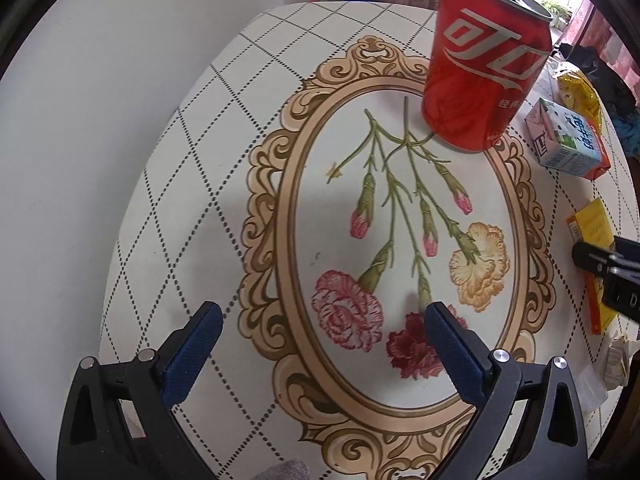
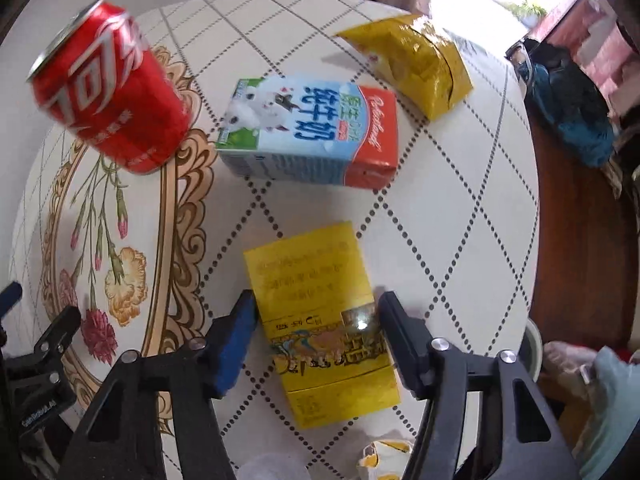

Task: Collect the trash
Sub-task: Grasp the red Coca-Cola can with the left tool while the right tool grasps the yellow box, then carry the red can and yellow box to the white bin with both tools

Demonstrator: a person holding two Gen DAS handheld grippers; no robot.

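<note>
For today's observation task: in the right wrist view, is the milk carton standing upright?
No, the milk carton lies flat on its side on the table.

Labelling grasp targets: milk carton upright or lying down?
Lying down: the milk carton rests on a broad side, printed front facing up, on the table.

Round floral table point(image 2: 460, 184) bears can point(image 2: 116, 100), milk carton point(image 2: 308, 132), yellow box point(image 2: 316, 300).
</note>
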